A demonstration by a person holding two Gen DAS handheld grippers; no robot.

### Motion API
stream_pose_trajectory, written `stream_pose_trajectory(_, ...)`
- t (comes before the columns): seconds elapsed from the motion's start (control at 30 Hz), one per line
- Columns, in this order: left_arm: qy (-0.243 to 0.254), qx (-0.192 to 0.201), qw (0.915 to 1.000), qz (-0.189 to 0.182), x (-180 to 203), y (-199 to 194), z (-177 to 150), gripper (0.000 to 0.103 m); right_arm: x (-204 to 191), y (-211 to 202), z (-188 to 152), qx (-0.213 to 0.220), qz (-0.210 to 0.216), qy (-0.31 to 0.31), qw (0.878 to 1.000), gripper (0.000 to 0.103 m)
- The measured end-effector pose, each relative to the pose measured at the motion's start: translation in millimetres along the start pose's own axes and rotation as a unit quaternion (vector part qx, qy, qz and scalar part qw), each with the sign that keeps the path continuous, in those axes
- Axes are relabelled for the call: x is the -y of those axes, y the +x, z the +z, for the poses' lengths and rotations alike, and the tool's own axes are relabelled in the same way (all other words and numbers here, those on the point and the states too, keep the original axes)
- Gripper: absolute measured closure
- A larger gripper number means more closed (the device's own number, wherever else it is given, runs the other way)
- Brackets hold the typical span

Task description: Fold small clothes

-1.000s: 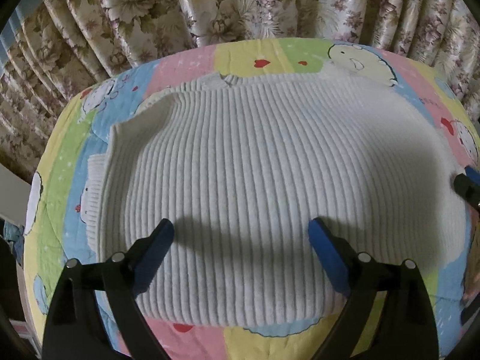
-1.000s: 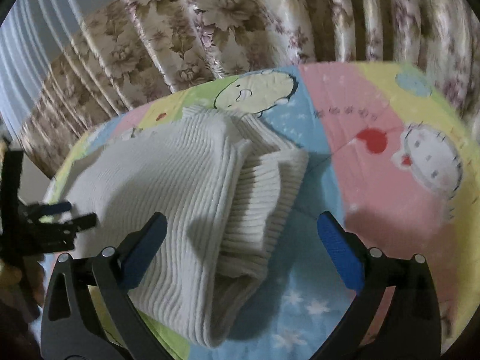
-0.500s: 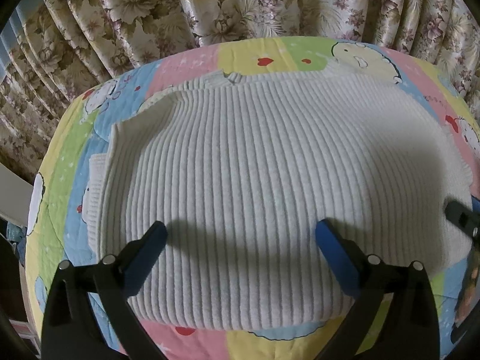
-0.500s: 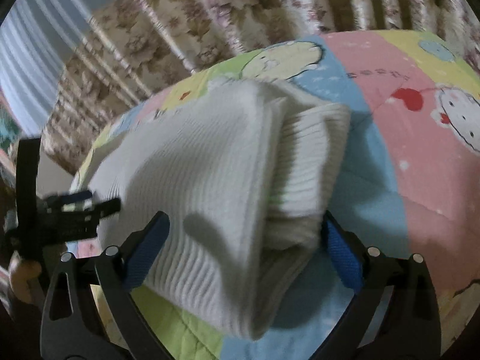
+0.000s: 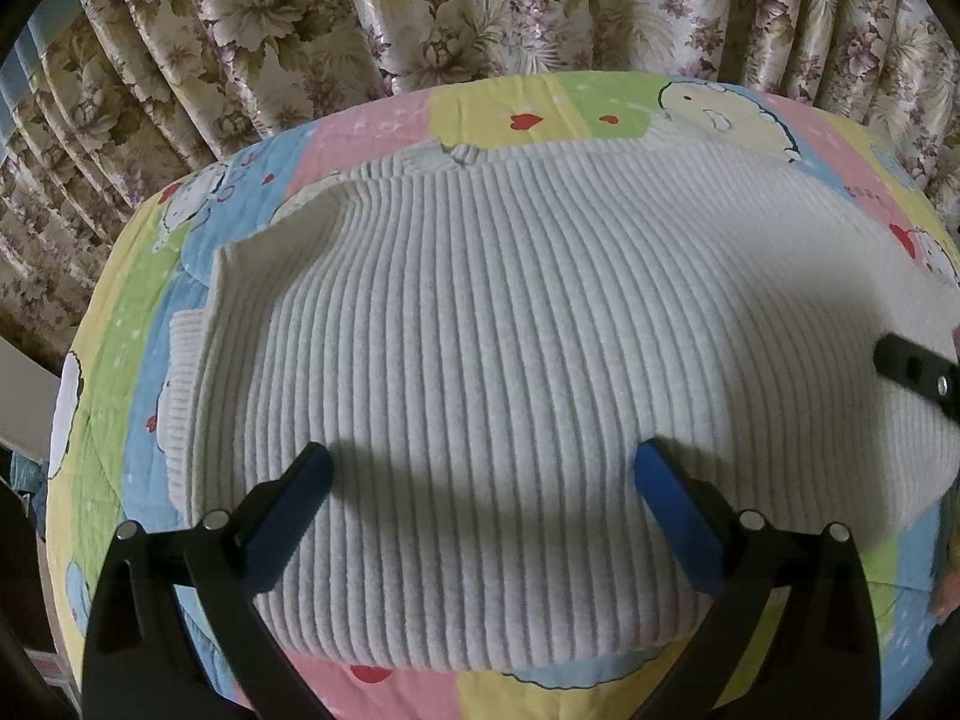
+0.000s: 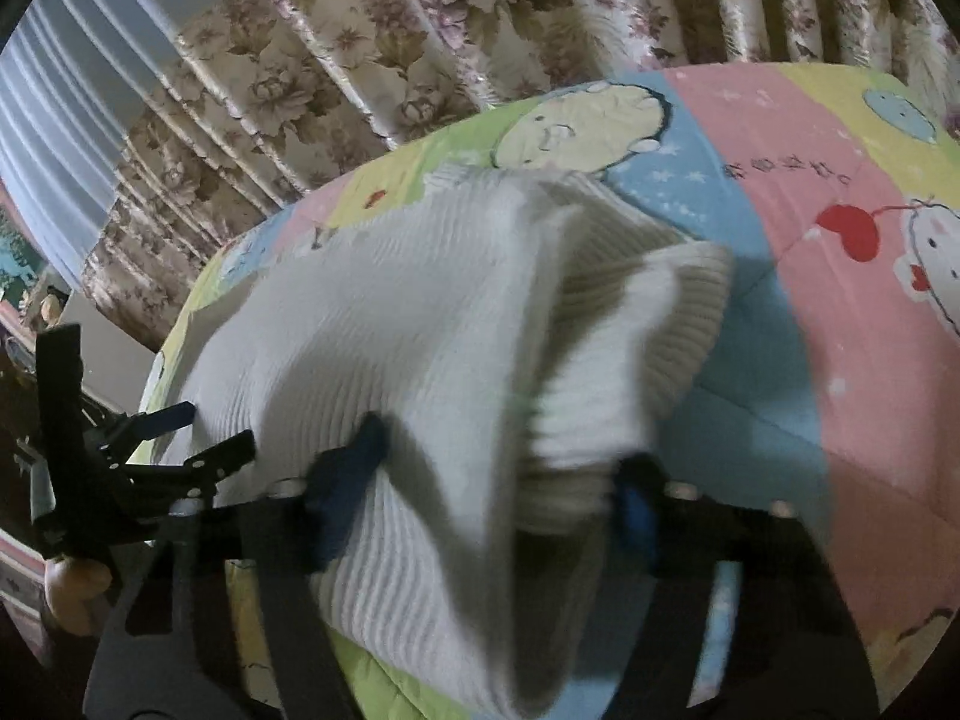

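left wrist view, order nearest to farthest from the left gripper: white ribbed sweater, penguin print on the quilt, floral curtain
1. white ribbed sweater, right under and between the left gripper's open fingers.
2. penguin print, on the quilt beyond the sweater's far edge, to the right.
3. floral curtain, hanging behind the quilt, across the top.

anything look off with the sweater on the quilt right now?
Yes. The sweater lies flat under the open left gripper, but its right side is bunched: the right wrist view shows a ribbed cuff and layers piled between the right gripper's open fingers, not a clean folded edge. That view is blurred.
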State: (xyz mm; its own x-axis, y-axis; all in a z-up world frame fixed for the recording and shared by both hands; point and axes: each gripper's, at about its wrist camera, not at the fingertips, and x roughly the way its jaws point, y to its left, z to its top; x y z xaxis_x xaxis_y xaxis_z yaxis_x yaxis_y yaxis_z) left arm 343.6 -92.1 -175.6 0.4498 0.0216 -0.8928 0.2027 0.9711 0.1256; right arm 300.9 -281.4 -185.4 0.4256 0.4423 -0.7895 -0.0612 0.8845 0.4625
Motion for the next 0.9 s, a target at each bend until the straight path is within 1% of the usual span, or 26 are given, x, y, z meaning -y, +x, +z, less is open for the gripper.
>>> stream_pose_trajectory(0.07,0.000,-0.001,1.0000,-0.002,0.0,1.1,0.2,0.001,-7.1,0.5,2.3,-0.009,-0.015,-0.018,1.000,0.060)
stream_pose_trajectory(0.17,0.002,-0.002,1.0000,0.001,0.7,1.6,0.6,0.001,-37.2,2.5,2.1,-0.011,-0.076,-0.093,0.993,0.068)
stream_pose_trajectory(0.23,0.003,0.000,1.0000,0.002,1.2,2.5,-0.2,0.001,-55.5,4.3,0.1,-0.009,-0.113,-0.136,0.984,0.069)
stream_pose_trajectory(0.33,0.004,0.002,1.0000,-0.002,0.2,3.5,-1.1,0.001,-73.5,1.1,-0.6,0.002,-0.144,-0.163,0.976,0.071)
stream_pose_trajectory(0.47,0.011,0.003,0.9999,-0.009,-3.0,-1.7,2.0,0.001,-97.4,-9.0,2.8,0.024,-0.154,-0.171,0.973,0.071)
stream_pose_trajectory(0.5,0.013,0.005,0.9998,-0.010,-6.8,-6.1,3.2,0.001,-108.8,-11.0,3.8,0.030,-0.159,-0.181,0.970,0.071)
stream_pose_trajectory(0.6,0.014,0.025,0.9996,-0.008,-24.5,-24.0,4.8,0.001,-135.3,-9.7,8.9,0.037,-0.161,-0.202,0.965,0.071)
stream_pose_trajectory(0.63,0.011,0.033,0.9994,-0.007,-37.5,-32.1,5.3,0.001,-148.0,-7.7,10.9,0.039,-0.162,-0.211,0.963,0.071)
stream_pose_trajectory(0.7,0.010,0.032,0.9994,-0.008,-64.0,-39.6,6.9,0.001,-172.3,-2.1,14.7,0.042,-0.165,-0.227,0.959,0.072)
stream_pose_trajectory(0.8,0.003,0.036,0.9992,0.014,-100.2,-43.9,7.6,0.001,-201.8,5.5,18.1,0.043,-0.158,-0.239,0.957,0.072)
stream_pose_trajectory(0.9,-0.018,0.034,0.9984,0.040,-145.5,-44.7,3.7,0.001,-240.3,18.9,20.1,0.045,-0.146,-0.254,0.955,0.072)
